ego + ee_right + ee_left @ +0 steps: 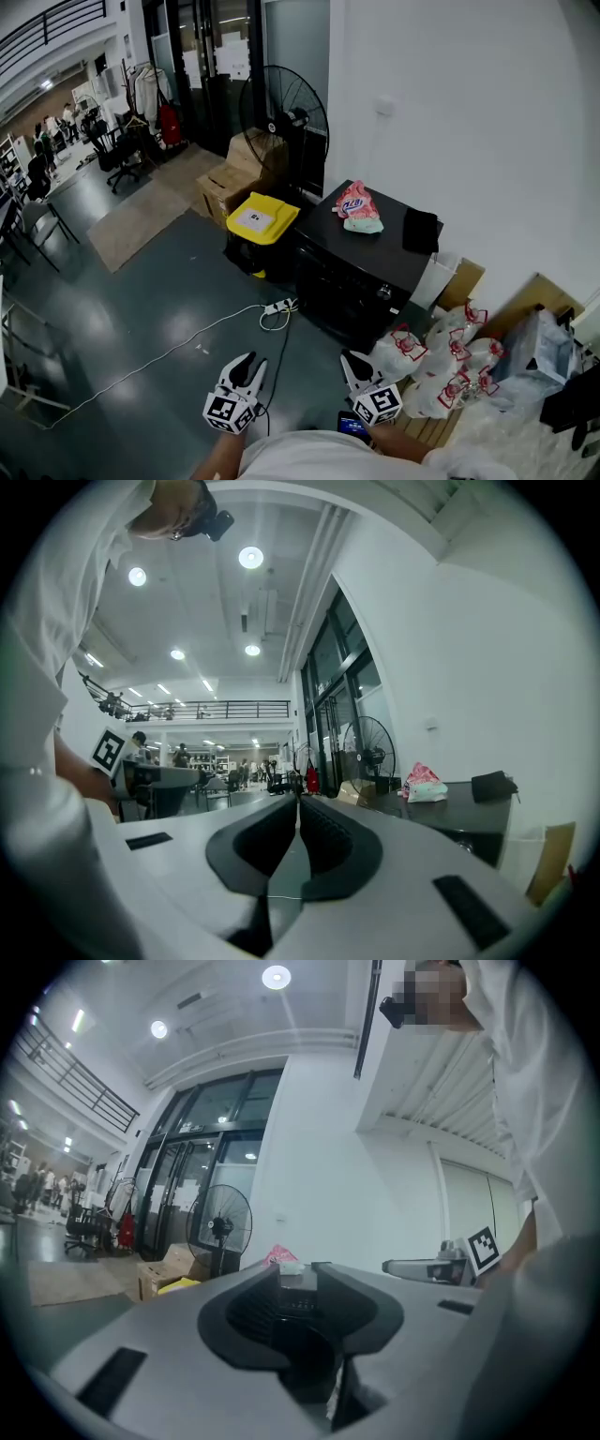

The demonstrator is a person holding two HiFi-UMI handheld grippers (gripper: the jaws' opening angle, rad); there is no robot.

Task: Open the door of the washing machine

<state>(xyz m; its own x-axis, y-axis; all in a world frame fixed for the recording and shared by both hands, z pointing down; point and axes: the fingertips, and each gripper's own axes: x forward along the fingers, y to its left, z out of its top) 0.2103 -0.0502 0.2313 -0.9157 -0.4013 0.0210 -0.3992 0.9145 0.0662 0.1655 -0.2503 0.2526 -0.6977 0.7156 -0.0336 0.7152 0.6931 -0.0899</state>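
Well short of the washer (361, 267), left gripper (255, 362) stands open and empty, right gripper (349, 358) closed on nothing; washer apparently unopened, whole task remaining.

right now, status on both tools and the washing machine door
Left tool open, empty; right tool shut, empty. Washing machine ahead, looks closed, untouched. Power strip and cable on floor between.

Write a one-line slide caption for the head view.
Left gripper open, right gripper shut, both short of the black washing machine topped by a pink bag.
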